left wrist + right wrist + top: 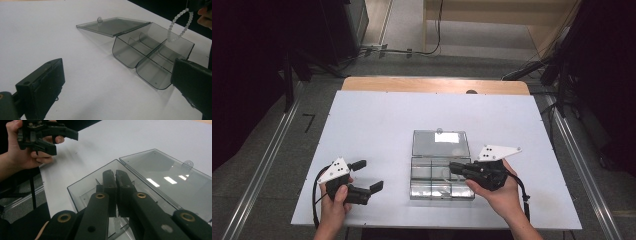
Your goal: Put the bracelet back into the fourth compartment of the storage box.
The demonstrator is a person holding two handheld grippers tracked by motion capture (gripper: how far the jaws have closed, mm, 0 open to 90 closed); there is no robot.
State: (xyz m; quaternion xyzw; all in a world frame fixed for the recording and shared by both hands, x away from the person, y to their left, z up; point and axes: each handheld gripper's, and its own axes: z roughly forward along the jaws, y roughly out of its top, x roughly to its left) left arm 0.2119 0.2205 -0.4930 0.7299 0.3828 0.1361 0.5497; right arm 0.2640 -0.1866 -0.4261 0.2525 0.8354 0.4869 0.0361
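At the left, the left tool (364, 176) is being held with its jaws spread over the white tabletop (377, 125). At centre, a clear smoky-grey plastic compartment box (439, 175) is lying open. Above it, a loop of small white beads (178, 25) is being pinched by the right tool (454, 167).

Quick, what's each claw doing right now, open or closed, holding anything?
Left claw: open, holding nothing.
Right claw: closed on a white bead bracelet, dangling it over the open clear box.

Bracelet dangling over open box

White bead bracelet (178, 25) is hanging above the smoky clear box (140, 58), whose lid (112, 25) is lying flat.
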